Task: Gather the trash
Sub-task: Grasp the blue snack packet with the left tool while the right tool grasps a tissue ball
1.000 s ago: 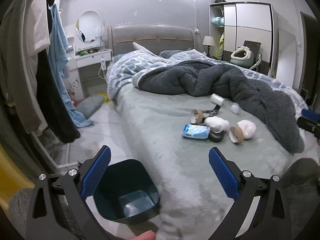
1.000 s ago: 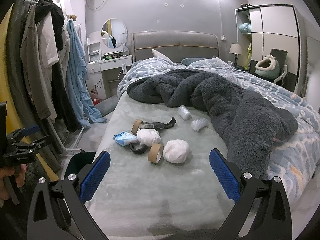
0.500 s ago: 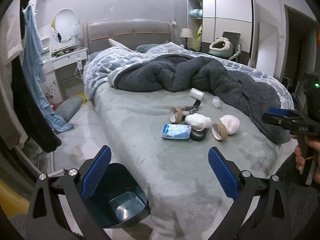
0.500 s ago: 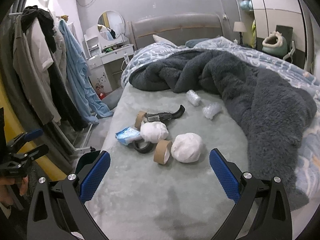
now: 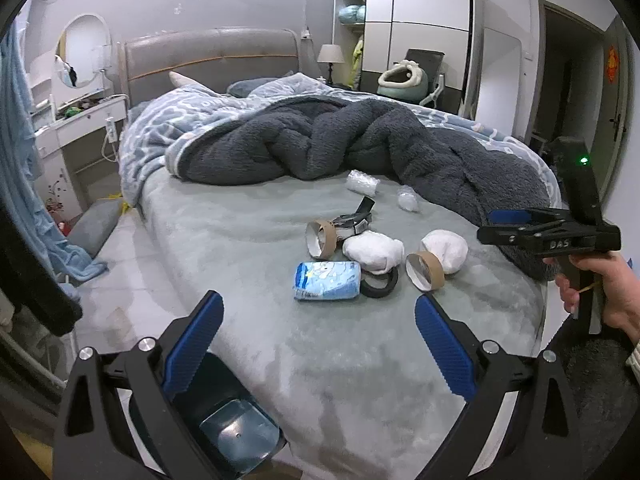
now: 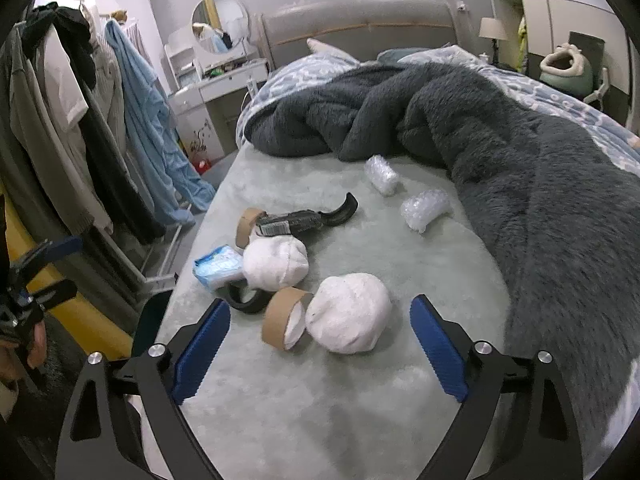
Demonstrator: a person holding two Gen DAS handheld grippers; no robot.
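Trash lies in a pile on the grey-green bed [image 6: 360,400]: a white wad [image 6: 348,318], a cardboard tape roll [image 6: 286,318], a black ring [image 6: 246,300], a second white wad [image 6: 276,262], a blue tissue pack [image 6: 218,266] and two bubble-wrap pieces [image 6: 426,210]. My right gripper [image 6: 319,320] hovers low over the near wad. Its jaws are closing, with the wad between the tips and untouched. My left gripper [image 5: 318,320] is open and empty, short of the tissue pack [image 5: 326,280]. A dark teal bin [image 5: 236,436] stands on the floor under its left finger.
A dark fleece blanket [image 6: 540,184] is heaped along the right side of the bed. Clothes hang on a rack [image 6: 80,120] to the left. A person's hand [image 5: 600,292] holds the right gripper [image 5: 516,216] at the bed's right edge. A wardrobe [image 5: 420,40] stands at the back.
Both grippers have come closer to the trash pile. The left view swung right, bringing the right gripper and hand into sight. The right gripper's jaws have narrowed a little.
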